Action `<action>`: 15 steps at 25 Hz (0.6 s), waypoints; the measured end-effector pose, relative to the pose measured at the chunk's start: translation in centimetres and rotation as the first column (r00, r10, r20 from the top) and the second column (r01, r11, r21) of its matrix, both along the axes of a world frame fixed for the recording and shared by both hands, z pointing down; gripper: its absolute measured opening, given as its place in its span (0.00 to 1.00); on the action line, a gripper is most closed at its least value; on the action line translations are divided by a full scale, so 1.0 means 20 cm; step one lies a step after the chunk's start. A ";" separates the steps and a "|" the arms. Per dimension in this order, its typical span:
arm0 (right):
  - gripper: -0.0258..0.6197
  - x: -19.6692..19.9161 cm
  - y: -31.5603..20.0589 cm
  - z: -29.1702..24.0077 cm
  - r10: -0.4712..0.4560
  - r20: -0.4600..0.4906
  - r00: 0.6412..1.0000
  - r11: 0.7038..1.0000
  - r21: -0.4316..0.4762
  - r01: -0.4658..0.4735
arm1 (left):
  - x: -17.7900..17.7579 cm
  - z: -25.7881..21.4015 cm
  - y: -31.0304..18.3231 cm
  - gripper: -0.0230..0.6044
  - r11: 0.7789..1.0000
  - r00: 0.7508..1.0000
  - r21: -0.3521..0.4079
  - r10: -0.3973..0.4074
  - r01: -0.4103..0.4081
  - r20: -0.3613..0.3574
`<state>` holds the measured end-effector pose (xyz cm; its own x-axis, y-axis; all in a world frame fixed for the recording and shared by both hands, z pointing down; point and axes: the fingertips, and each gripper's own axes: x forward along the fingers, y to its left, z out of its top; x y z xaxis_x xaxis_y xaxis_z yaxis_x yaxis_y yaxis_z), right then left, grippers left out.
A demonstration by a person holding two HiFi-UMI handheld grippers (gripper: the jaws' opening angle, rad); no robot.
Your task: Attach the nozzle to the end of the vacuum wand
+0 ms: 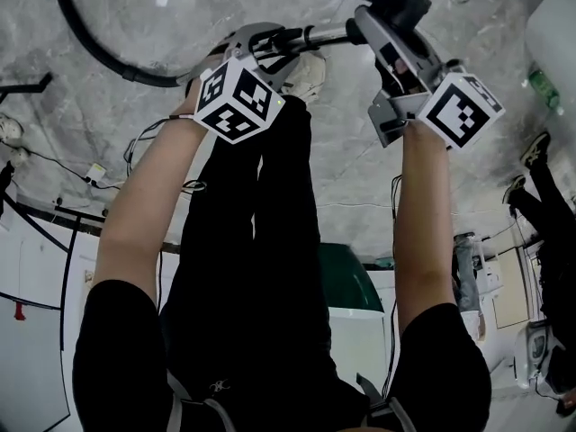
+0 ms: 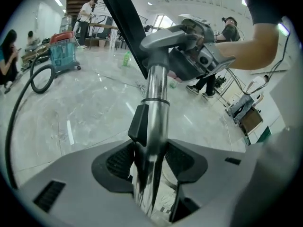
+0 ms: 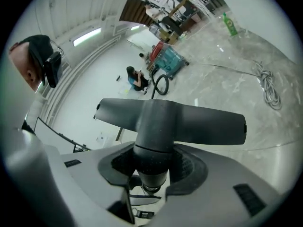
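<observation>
A chrome vacuum wand (image 2: 156, 89) runs up out of my left gripper (image 2: 150, 162), whose pads are shut on it just below a black clip. In the head view the wand (image 1: 326, 35) lies level between both grippers, above the floor. My right gripper (image 3: 151, 167) is shut on the round neck of a black T-shaped nozzle (image 3: 189, 122). From the left gripper view, the nozzle (image 2: 124, 25) sticks up flat beyond the wand's far end, where the right gripper (image 2: 199, 56) grips it. How far the wand sits in the neck is hidden by those jaws.
A black hose (image 1: 99, 48) curves over the marble floor and leads to a teal vacuum canister (image 2: 64, 53). A coiled cable (image 3: 267, 86) and a green bottle (image 3: 229, 25) lie on the floor. People stand and sit in the background. The holder's black-trousered legs (image 1: 261, 241) are below the grippers.
</observation>
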<state>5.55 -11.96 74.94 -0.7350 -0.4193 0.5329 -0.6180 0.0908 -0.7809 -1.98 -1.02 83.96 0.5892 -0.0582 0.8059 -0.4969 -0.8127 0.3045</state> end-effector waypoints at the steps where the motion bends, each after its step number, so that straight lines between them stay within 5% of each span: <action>1: 0.31 0.01 0.00 0.01 0.023 -0.009 1.000 1.000 -0.014 -0.023 | 0.02 0.03 -0.01 0.34 1.000 1.000 0.017 0.003 -0.003 0.014; 4: 0.31 0.01 0.01 0.02 0.058 -0.039 0.998 0.997 -0.045 -0.060 | 0.07 0.08 -0.02 0.34 0.997 0.998 0.060 0.035 -0.039 0.060; 12: 0.31 -0.10 0.03 -0.09 -0.166 0.140 0.976 0.984 0.089 0.155 | 0.05 -0.02 0.06 0.31 0.981 0.986 -0.118 0.148 -0.157 -0.083; 15: 0.31 -0.12 0.01 -0.08 -0.153 0.090 0.984 0.984 0.102 0.144 | 0.02 -0.01 0.03 0.31 0.980 0.989 -0.142 0.129 -0.138 -0.068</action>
